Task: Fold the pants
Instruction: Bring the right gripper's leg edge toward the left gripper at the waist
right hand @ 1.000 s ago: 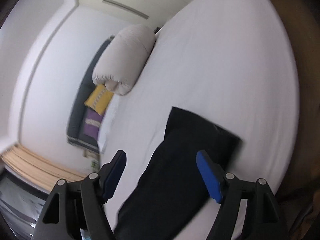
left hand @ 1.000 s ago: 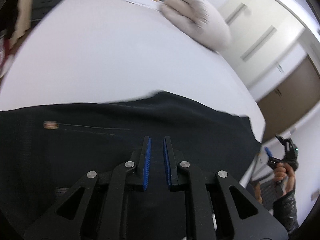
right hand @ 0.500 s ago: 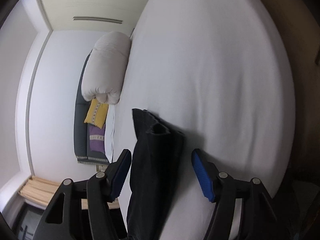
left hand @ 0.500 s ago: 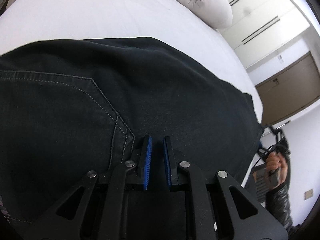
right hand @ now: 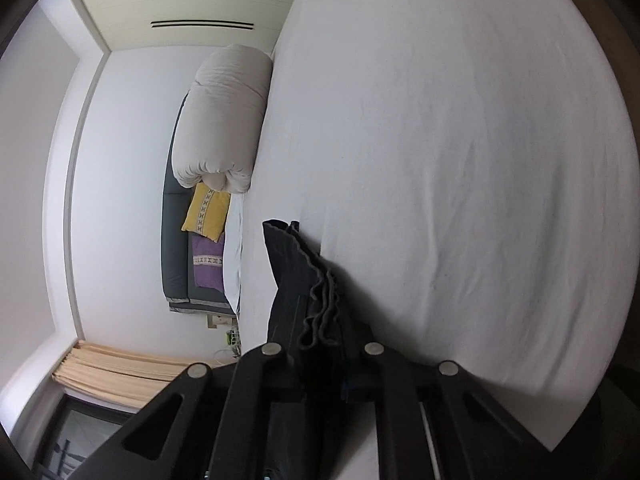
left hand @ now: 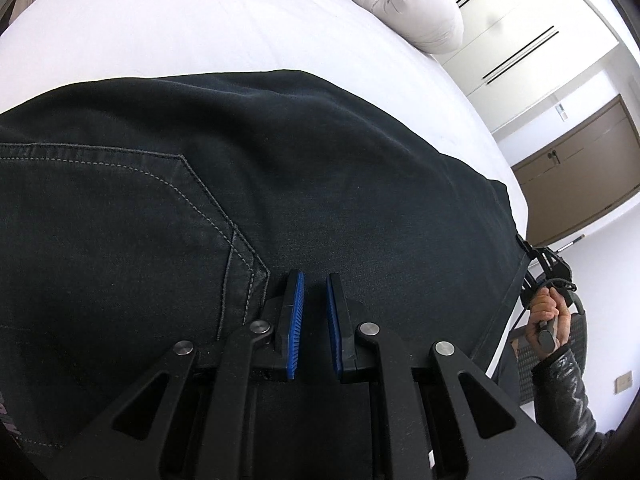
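Dark denim pants (left hand: 280, 184) lie spread on the white bed (left hand: 180, 28), back pocket stitching at the left. My left gripper (left hand: 314, 280) sits low over the seat area, its blue pads nearly closed with a narrow gap and nothing between them. In the right wrist view my right gripper (right hand: 320, 344) is shut on the bunched hem end of the pants (right hand: 296, 276), the fabric standing up between the fingers. That gripper also shows at the far right of the left wrist view (left hand: 548, 276), at the pants' end by the bed edge.
A rolled beige duvet (right hand: 224, 120) lies at the head of the bed, with yellow (right hand: 206, 216) and purple (right hand: 208, 260) cushions beside it. White wardrobe doors (left hand: 520, 44) and a brown cabinet (left hand: 580, 172) stand beyond the bed. The bed edge runs close to the right gripper.
My right gripper went from wide open over the pants' end to shut on the bunched hem. My left gripper dropped closer to the seat of the pants.
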